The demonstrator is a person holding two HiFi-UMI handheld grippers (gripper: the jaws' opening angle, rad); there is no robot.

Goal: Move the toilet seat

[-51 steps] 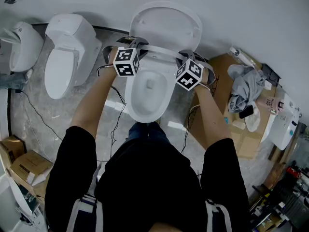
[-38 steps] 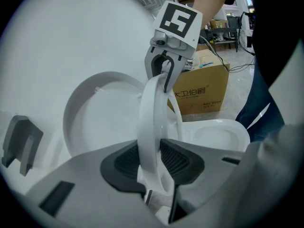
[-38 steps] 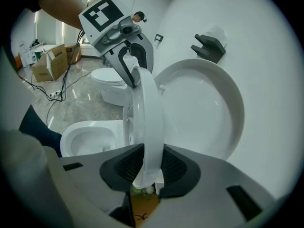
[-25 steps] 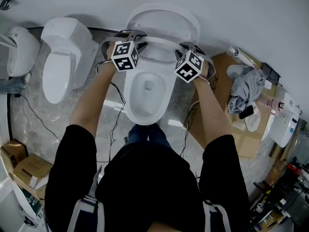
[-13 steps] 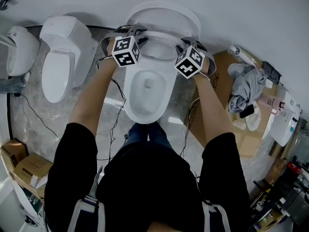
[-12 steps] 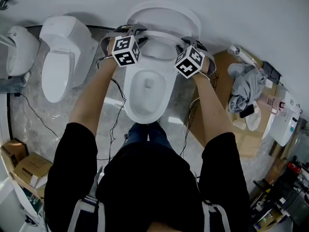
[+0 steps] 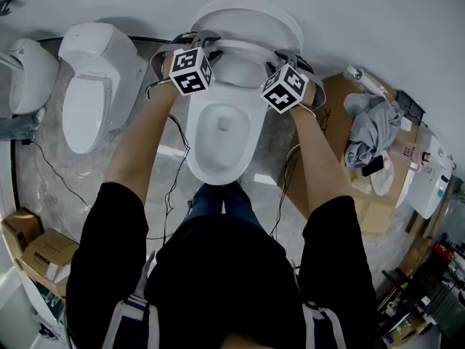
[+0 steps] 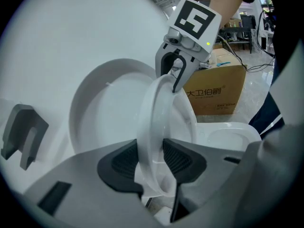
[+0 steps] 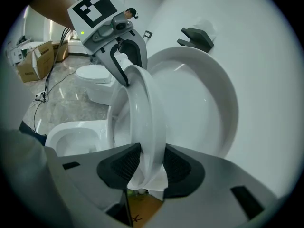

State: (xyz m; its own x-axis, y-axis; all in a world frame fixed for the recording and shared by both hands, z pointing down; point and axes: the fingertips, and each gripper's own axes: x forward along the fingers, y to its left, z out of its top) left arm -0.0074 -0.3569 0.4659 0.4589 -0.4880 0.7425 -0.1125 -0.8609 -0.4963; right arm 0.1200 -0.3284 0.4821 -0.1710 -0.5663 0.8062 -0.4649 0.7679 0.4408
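The white toilet seat ring (image 7: 243, 47) stands raised, almost upright, just in front of the open lid (image 7: 247, 17) and above the bowl (image 7: 218, 144). My left gripper (image 7: 207, 43) is shut on the ring's left side. In the left gripper view its dark pads (image 8: 124, 160) sit on both faces of the ring (image 8: 152, 122). My right gripper (image 7: 280, 55) is shut on the ring's right side. Its jaws have just been opening a little, with the ring (image 9: 142, 113) still between the pads (image 9: 121, 165). Each gripper view shows the other gripper clamped on the far rim.
A second white toilet (image 7: 98, 71) and another white fixture (image 7: 25, 67) stand to the left. Cardboard boxes (image 7: 40, 249) lie at the lower left. On the right, a grey cloth (image 7: 370, 129) lies on flat cardboard. Cables (image 7: 174, 173) trail across the marble floor. The wall is right behind the lid.
The seat ring has swung farther up and back toward the lid, and both grippers have moved with it toward the wall.
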